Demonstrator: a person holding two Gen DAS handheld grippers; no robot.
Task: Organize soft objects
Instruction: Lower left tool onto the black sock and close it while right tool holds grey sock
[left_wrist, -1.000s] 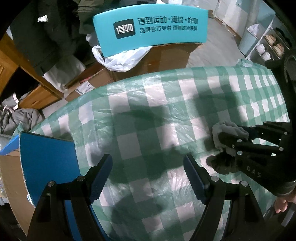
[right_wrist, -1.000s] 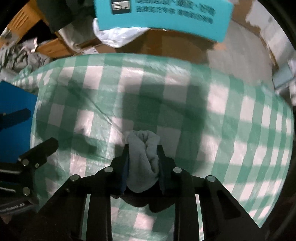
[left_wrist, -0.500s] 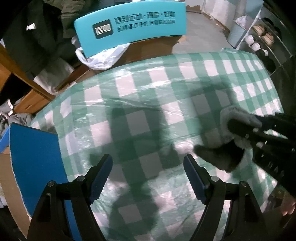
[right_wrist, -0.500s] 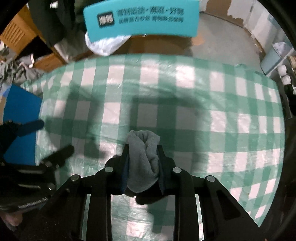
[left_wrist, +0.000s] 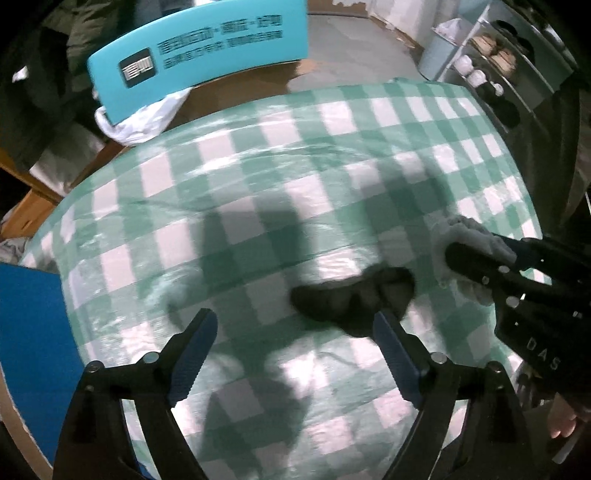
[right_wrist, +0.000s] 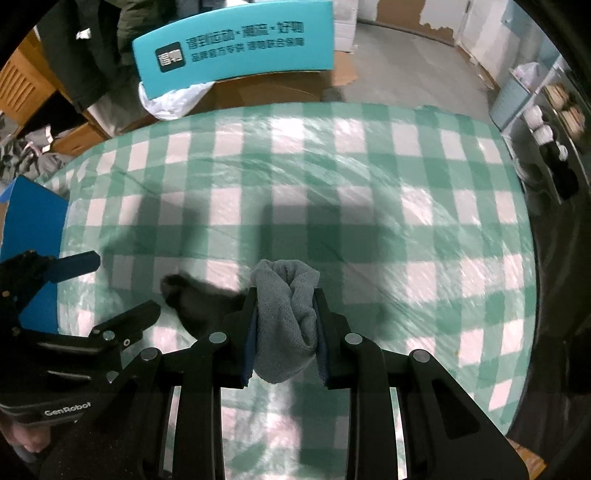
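Note:
My right gripper (right_wrist: 285, 306) is shut on a bunched grey sock (right_wrist: 286, 317) and holds it above the green-and-white checked tablecloth (right_wrist: 369, 206). A dark end of the sock (right_wrist: 195, 299) hangs out to the left, blurred. In the left wrist view the right gripper (left_wrist: 476, 251) comes in from the right with the pale sock (left_wrist: 465, 236) and its dark hanging end (left_wrist: 351, 295). My left gripper (left_wrist: 291, 332) is open and empty, its right fingertip just below the dark end. It also shows in the right wrist view (right_wrist: 110, 288).
A blue box flap (left_wrist: 33, 332) lies at the table's left edge. Behind the table stand a cardboard box with a teal printed flap (right_wrist: 236, 44), a white plastic bag (right_wrist: 173, 99) and wooden furniture. Shelves with small items (right_wrist: 554, 122) stand at the right.
Both grippers have risen, so more of the table shows. The sock is lifted off the cloth and its dark end now swings out toward my left gripper.

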